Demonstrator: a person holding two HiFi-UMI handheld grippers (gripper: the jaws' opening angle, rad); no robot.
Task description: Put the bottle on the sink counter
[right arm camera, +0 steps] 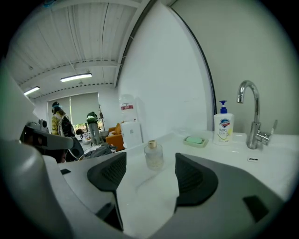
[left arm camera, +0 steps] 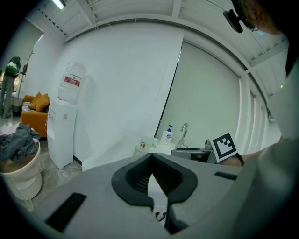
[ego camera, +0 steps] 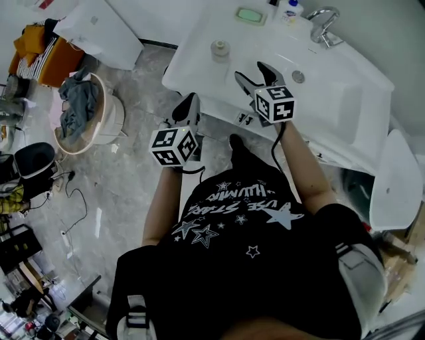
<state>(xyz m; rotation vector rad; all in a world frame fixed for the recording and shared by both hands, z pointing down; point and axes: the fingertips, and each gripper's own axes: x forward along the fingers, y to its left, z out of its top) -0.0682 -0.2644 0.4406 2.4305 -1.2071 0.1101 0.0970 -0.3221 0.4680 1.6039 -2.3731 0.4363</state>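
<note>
A small clear glass bottle (ego camera: 220, 50) with a gold cap stands upright on the white sink counter (ego camera: 194, 41), near its left end. In the right gripper view the bottle (right arm camera: 153, 155) shows just beyond the jaws, between them in line but apart from them. My right gripper (ego camera: 253, 72) hovers over the counter's front edge, open and empty (right arm camera: 149, 170). Lower and to the left, in front of the counter over the floor, my left gripper (ego camera: 188, 101) is shut on nothing (left arm camera: 152, 161).
A soap dispenser (ego camera: 289, 9), a green soap dish (ego camera: 251, 14) and a faucet (ego camera: 323, 25) stand at the counter's back, with the basin (ego camera: 312, 80) to the right. On the floor at left are a laundry basket (ego camera: 89, 113) and a white water dispenser (ego camera: 99, 30).
</note>
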